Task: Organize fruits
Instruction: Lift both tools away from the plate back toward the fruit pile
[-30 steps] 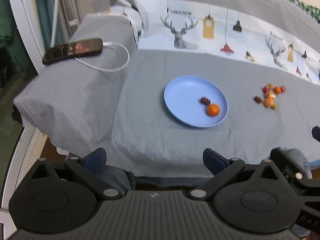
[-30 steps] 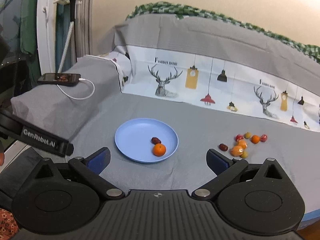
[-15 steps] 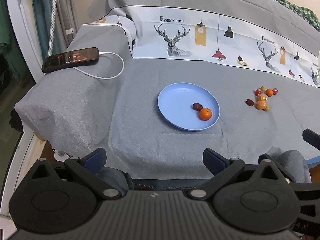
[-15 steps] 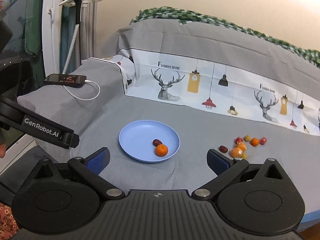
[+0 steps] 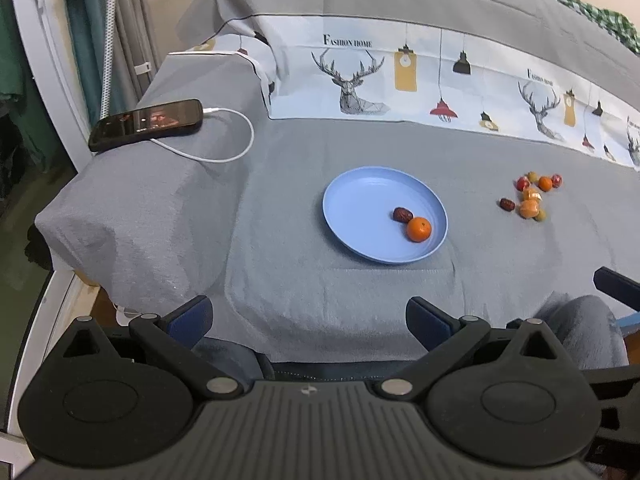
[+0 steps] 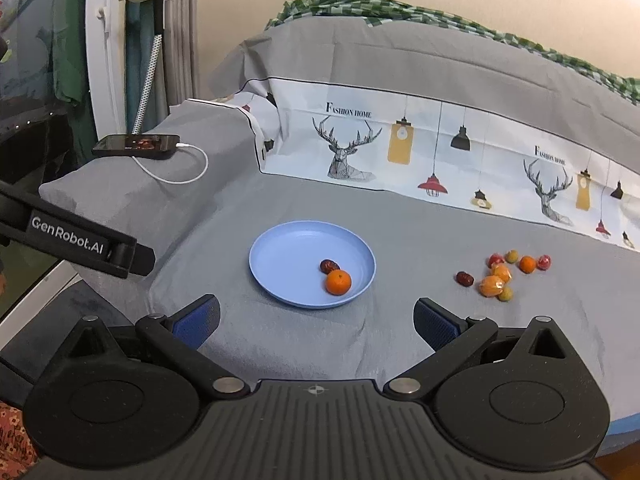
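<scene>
A blue plate (image 5: 360, 200) (image 6: 288, 252) lies on the grey cloth and holds a small orange (image 5: 419, 229) (image 6: 338, 282) and a dark red date (image 5: 402, 214) (image 6: 329, 266). A pile of several small fruits (image 5: 530, 200) (image 6: 504, 274) lies on the cloth to the plate's right, with a loose date (image 5: 507, 204) (image 6: 465, 278) at its left edge. My left gripper (image 5: 308, 320) is open and empty, held back over the near edge. My right gripper (image 6: 316, 320) is open and empty, also short of the plate.
A black phone (image 5: 146, 123) (image 6: 136, 146) with a white charging cable (image 5: 224, 156) lies on a raised grey cushion at the left. A printed deer-pattern cloth (image 5: 400, 76) rises behind. The left gripper's arm (image 6: 80, 236) crosses the right wrist view at left.
Both grippers have pulled back and tilted slightly, so the plate and fruits sit a little farther away. Nothing on the cloth has moved. Both stay open.
</scene>
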Available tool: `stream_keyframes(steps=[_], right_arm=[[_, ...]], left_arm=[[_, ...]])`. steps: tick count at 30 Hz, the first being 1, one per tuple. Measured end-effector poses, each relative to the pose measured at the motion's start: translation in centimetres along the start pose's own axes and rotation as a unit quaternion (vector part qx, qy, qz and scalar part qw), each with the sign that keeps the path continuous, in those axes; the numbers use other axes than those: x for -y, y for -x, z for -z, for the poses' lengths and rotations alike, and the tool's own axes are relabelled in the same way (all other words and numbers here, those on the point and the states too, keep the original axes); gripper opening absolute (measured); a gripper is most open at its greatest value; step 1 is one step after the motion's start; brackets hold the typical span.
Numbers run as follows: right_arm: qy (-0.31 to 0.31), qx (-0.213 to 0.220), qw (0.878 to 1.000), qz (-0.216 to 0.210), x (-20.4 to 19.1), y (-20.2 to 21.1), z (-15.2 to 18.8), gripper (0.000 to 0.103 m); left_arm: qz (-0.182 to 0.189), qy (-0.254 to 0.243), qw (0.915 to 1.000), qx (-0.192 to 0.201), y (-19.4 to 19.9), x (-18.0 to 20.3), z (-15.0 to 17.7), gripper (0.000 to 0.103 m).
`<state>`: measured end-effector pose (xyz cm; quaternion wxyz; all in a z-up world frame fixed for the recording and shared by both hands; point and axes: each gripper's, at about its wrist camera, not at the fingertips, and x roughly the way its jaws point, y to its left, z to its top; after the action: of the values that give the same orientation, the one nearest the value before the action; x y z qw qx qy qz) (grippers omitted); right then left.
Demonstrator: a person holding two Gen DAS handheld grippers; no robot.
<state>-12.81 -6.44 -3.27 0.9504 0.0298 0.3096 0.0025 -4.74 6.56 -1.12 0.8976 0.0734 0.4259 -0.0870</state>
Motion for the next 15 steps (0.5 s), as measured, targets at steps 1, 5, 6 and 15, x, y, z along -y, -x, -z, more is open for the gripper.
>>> stream_keyframes(steps=[1,5,6,15], right_arm=[[-0.002,-0.002,1.000,0.000,0.1,-0.1,0.0,0.102],[-0.010,-0.010,1.000,-0.005,0.5,-0.7,0.2,0.102],[-0.012,-0.012,1.000,-0.006,0.6,-0.8,0.2,0.102],[-0.043,-0.035,0.998,-0.015,2.1,-2.6,0.4,0.102]], left_arm=[[0.000,-0.002,1.0000,-0.002,-0.1,0.1,0.0,0.103],[0.001,-0.002,1.0000,-0.009,-0.7,0.0,0.0,0.103],[0.001,-0.002,0.9999,-0.010,-0.9,0.0,-0.1,0.103],[-0.006,-0.011,0.9994,-0.033,-2.6,0.8,-0.7,0.103]])
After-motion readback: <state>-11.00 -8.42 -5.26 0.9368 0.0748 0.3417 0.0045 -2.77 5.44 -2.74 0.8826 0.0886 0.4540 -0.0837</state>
